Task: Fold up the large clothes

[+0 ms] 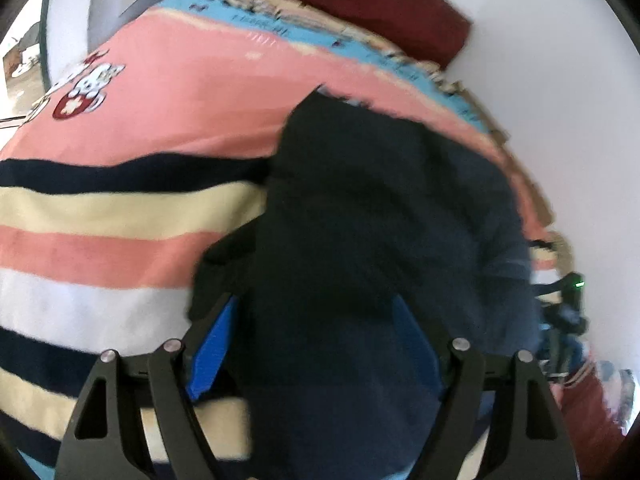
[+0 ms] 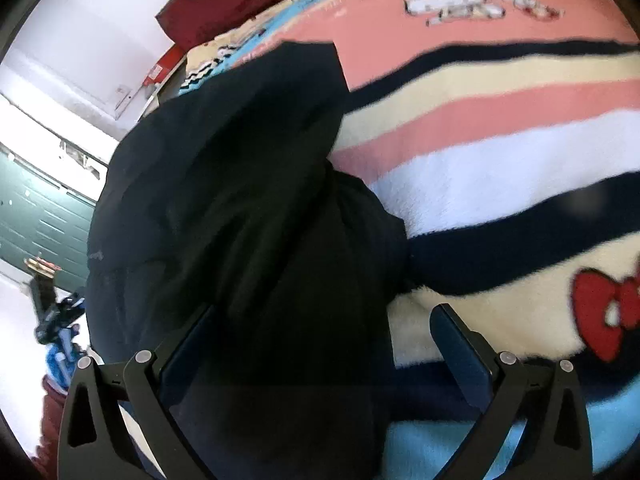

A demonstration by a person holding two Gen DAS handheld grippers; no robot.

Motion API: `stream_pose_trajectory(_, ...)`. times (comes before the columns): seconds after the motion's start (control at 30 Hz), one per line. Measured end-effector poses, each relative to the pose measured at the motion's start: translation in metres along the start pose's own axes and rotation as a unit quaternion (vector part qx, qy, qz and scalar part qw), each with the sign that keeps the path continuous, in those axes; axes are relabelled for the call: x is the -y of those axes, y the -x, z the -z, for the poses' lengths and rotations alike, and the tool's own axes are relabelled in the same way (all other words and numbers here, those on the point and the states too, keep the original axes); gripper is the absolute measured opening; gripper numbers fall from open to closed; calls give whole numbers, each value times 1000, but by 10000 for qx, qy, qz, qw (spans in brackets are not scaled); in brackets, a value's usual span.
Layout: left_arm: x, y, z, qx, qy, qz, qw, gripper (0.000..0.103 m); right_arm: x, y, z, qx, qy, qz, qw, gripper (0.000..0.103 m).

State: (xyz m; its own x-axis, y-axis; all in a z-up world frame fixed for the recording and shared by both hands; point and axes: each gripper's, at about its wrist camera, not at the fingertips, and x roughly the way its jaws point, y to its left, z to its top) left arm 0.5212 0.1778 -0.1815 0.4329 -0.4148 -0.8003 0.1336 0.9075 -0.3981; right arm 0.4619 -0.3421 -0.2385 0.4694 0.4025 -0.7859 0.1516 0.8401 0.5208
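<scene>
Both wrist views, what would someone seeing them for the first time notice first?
A dark navy garment fills the middle of both views, draped between the open fingers of the left gripper and the right gripper. Beneath it lies a bright striped blanket in pink, cream, white and navy bands, with a red bow at the right edge of the right wrist view. A dark red pillow sits at the far end against the white wall.

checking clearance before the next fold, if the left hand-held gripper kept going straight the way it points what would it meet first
The dark garment: it already fills the space between the left hand-held gripper fingers and bunches up ahead. Beyond it lies the striped blanket. Depth is unclear in this blurred fisheye view.
</scene>
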Motion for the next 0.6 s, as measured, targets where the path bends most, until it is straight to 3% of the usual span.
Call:
stream_pose_trajectory(0.17,-30,-30,9,-356,372,696,9962,87,14,-28,-5,-356,-258,-549,9975,102)
stream_pose_trajectory(0.33,-48,-39,19,-551,968,1808,9772,87,-1,-47,-6,-685,-55,-1340,9886,102)
stream_pose_trajectory(0.47,-44,-56,30,-569,1055,2136,9696,94,3,-56,-4,-810,-94,-1588,9839,103)
stream_pose_trajectory(0.6,-34,-62,33,-245,1135,1905,9748,95,-3,-68,3,-740,-63,-1372,9877,103)
